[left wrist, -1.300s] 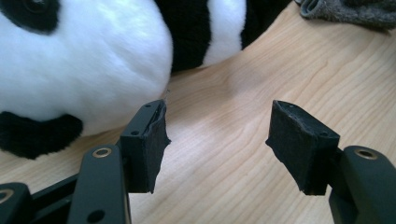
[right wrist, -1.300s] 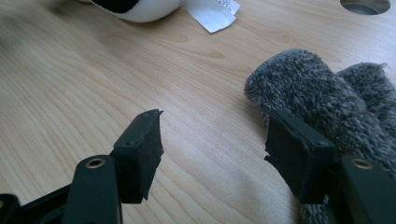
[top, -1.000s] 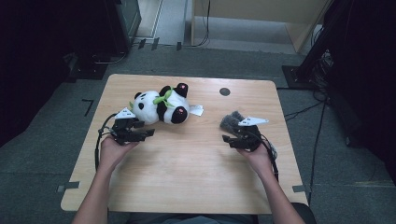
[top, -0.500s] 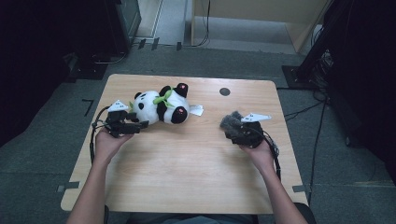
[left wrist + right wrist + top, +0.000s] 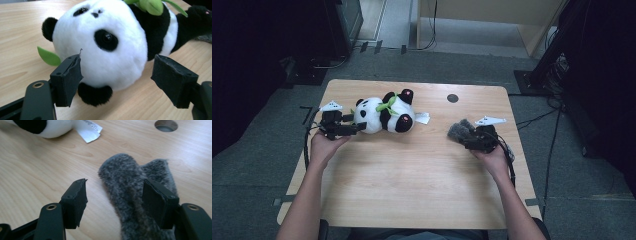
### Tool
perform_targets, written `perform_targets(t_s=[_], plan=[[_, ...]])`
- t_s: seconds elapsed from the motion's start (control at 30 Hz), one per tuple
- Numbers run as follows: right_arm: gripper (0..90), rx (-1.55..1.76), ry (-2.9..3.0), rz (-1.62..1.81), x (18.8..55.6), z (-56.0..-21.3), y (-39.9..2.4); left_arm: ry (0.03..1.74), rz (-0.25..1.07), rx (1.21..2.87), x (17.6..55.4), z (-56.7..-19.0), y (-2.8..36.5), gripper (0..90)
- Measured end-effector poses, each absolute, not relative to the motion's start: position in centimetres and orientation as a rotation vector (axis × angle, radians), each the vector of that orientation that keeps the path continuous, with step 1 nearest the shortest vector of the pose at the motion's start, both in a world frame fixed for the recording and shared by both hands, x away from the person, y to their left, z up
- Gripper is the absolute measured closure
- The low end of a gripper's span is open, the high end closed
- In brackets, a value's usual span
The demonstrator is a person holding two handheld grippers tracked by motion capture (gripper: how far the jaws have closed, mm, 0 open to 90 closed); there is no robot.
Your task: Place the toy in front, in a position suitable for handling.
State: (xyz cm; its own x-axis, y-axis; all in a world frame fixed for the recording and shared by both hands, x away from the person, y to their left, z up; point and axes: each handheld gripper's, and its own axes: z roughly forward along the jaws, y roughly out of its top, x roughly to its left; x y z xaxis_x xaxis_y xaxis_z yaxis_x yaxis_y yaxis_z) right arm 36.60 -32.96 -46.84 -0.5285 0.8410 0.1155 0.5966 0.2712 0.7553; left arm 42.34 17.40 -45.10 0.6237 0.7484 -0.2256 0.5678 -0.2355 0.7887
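Pale wooden table [image 5: 412, 190], dark floor around it, and we're looking at two soft toys.
On the left, our left gripper [image 5: 117, 75] has just been opening, jaws clear around the black-and-white plush panda [image 5: 384, 114]; on the right, our right gripper [image 5: 115, 202] stands open over the grey furry toy [image 5: 130, 195].

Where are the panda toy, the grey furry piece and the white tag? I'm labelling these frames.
panda toy [image 5: 110, 50]: left gripper view, on its white face.
grey furry piece [image 5: 125, 185]: right gripper view, on its nearer lobe.
white tag [image 5: 87, 130]: right gripper view, on the tag's middle.
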Motion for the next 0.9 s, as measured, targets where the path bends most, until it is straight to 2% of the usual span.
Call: perform_targets(t_s=[0.4,0.67,0.9], plan=[[35.9,1.352,2.212,1.115,38.3,-47.3,-34.5,1.029,0.243,1.952,44.4,-46.1,16.9,18.9],[35.3,1.370,2.223,1.095,38.5,-47.8,-34.8,1.026,0.300,1.952,45.0,-47.0,16.3,13.6],[35.4,1.383,2.227,1.092,38.5,-48.0,-35.0,1.055,0.252,1.918,45.5,-47.7,16.6,13.5]])
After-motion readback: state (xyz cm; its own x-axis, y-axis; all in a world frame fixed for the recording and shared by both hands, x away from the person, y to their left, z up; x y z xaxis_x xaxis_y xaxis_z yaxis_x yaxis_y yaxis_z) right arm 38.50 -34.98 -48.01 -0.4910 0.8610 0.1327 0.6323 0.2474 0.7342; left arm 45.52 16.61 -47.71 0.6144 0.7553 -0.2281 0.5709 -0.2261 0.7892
